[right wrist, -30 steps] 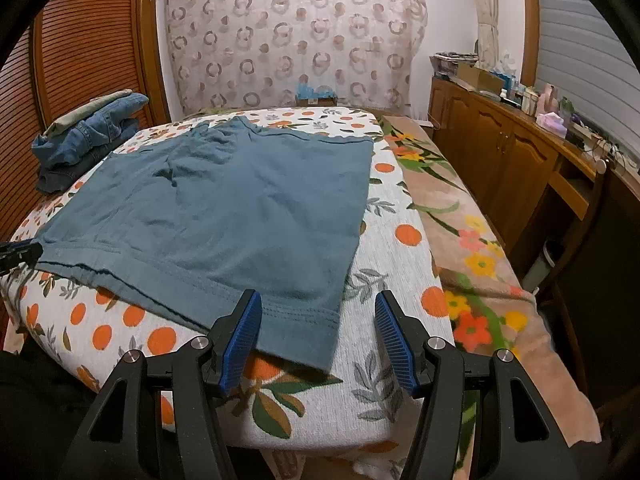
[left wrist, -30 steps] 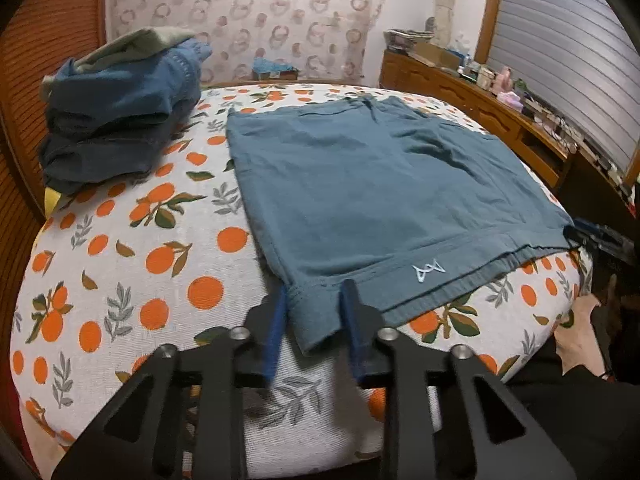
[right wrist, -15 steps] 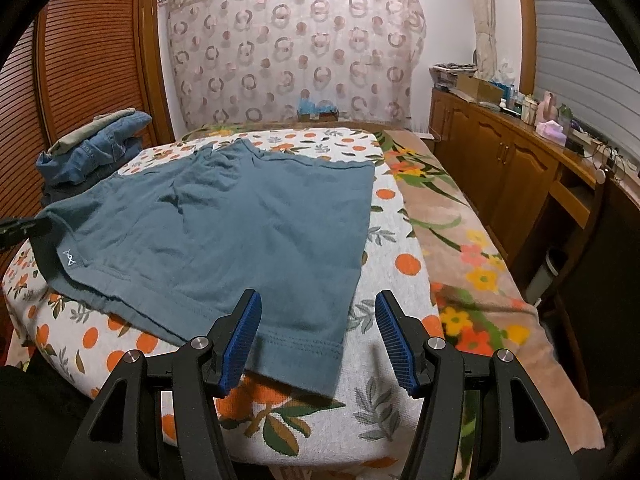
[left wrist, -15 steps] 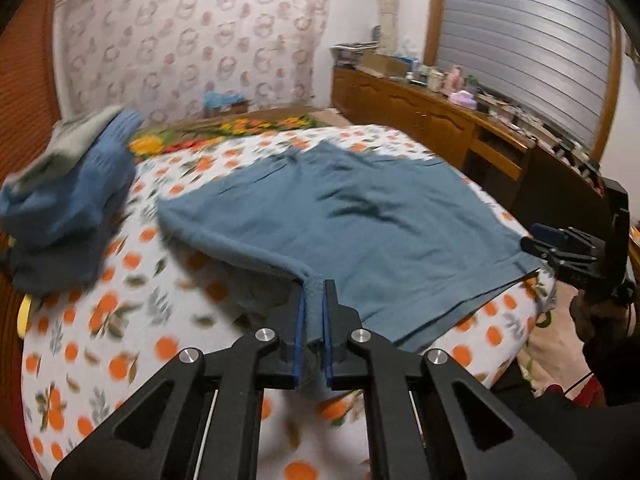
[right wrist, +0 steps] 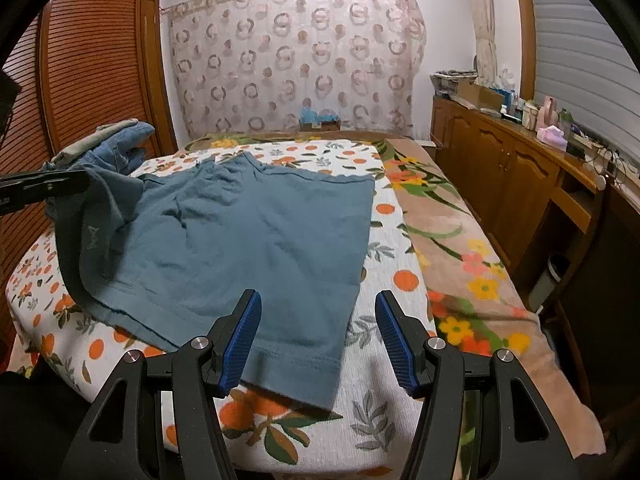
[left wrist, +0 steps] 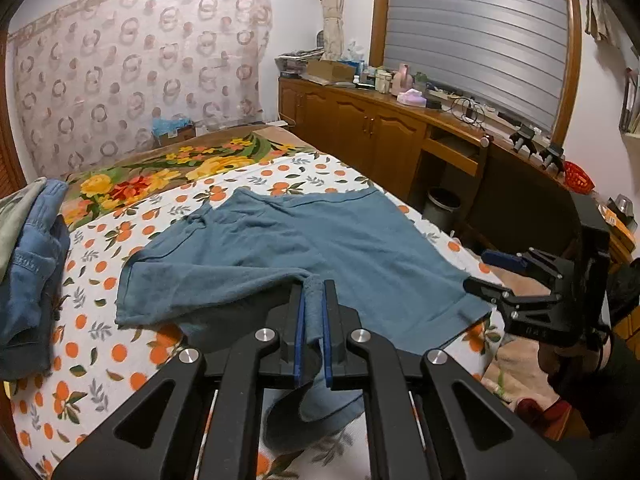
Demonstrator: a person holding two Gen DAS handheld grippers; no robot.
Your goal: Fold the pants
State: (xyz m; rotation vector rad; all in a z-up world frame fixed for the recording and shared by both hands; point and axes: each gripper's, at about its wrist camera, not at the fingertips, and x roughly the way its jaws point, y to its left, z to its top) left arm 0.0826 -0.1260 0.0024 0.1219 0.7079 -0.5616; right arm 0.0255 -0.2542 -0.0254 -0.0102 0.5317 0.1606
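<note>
Blue-grey shorts [left wrist: 320, 240] lie spread on the orange-print bed cover [left wrist: 96, 344]. My left gripper [left wrist: 314, 308] is shut on one leg's hem corner and holds it lifted, so that leg folds up and hangs from the pads. In the right wrist view the raised corner with its small white logo [right wrist: 94, 236] hangs at the left, below the left gripper [right wrist: 44, 186]. My right gripper [right wrist: 318, 340] stands open just above the other leg's hem [right wrist: 296, 360], with nothing pressed between its blue pads. The same gripper [left wrist: 486, 270] shows at the right of the left wrist view.
Folded jeans are piled [left wrist: 28, 264] at the bed's left side, also seen as a denim pile [right wrist: 116, 144]. A floral blanket [right wrist: 460, 248] covers the bed's right strip. Wooden cabinets [left wrist: 380, 132] with clutter line the right wall, a bin [left wrist: 440, 202] beside them.
My left gripper closed on the hem corner, then rose and swung across toward the right, pulling that leg up off the bed. The right gripper stayed put and open.
</note>
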